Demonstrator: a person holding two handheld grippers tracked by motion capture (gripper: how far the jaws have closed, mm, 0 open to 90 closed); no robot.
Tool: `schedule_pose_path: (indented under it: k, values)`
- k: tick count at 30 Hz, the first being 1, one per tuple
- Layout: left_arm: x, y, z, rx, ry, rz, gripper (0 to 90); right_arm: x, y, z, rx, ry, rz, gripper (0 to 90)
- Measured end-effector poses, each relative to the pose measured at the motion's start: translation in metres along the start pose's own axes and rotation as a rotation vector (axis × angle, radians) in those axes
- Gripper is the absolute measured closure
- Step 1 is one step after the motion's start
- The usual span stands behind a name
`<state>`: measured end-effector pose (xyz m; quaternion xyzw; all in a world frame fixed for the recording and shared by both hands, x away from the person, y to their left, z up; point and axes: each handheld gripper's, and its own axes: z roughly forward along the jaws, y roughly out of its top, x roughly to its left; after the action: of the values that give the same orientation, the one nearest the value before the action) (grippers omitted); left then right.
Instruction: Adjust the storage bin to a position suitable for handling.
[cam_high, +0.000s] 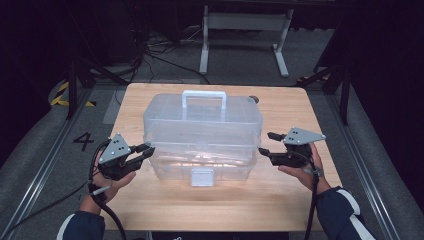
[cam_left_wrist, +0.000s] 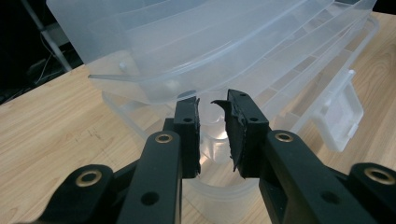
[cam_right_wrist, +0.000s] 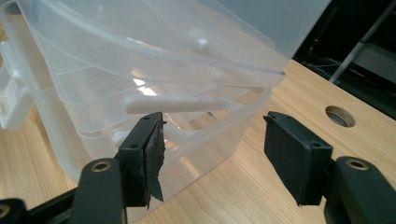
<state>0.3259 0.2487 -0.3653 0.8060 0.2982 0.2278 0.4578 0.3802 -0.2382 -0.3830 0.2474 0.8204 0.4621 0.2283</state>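
A clear plastic storage box (cam_high: 200, 130) with a white handle (cam_high: 204, 97) stands in the middle of the wooden table (cam_high: 200, 210). Its lid sits slightly lifted off the base, and its front latch (cam_high: 202, 176) hangs loose. My left gripper (cam_high: 144, 152) is at the box's left front corner. In the left gripper view, this gripper (cam_left_wrist: 212, 109) has its jaws a narrow gap apart under the lid's edge, with the box (cam_left_wrist: 210, 46) just ahead. My right gripper (cam_high: 266, 143) is at the box's right end. The right gripper view shows it (cam_right_wrist: 215, 123) wide open beside the box (cam_right_wrist: 140, 46).
A round hole (cam_high: 254, 98) is cut in the tabletop behind the box's right end. The person's hands and dark sleeves come in from the bottom corners. Beyond the table are cables on grey floor and a white frame (cam_high: 245, 22).
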Motion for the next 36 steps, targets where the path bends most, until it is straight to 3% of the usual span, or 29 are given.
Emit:
schedule_pose_path:
  k: [7,18,24,27,36]
  values:
    - [0.000,-0.001,0.000,0.001,-0.002,0.000,75.0,0.002,0.004,0.002,-0.087,-0.044,0.027,41.7]
    - [-0.002,-0.002,0.002,0.022,0.018,0.008,69.2,0.006,0.009,-0.004,-0.176,-0.095,0.014,45.2]
    - [-0.006,-0.009,0.005,0.059,0.020,0.019,68.5,0.008,0.018,-0.006,-0.224,-0.117,0.010,54.5]
    - [-0.008,-0.013,0.009,0.088,0.030,0.016,68.7,0.007,0.021,-0.006,-0.253,-0.103,0.052,61.5]
    - [-0.013,-0.020,0.016,0.118,0.017,0.023,68.4,0.007,0.030,-0.003,-0.289,-0.147,0.008,67.8]
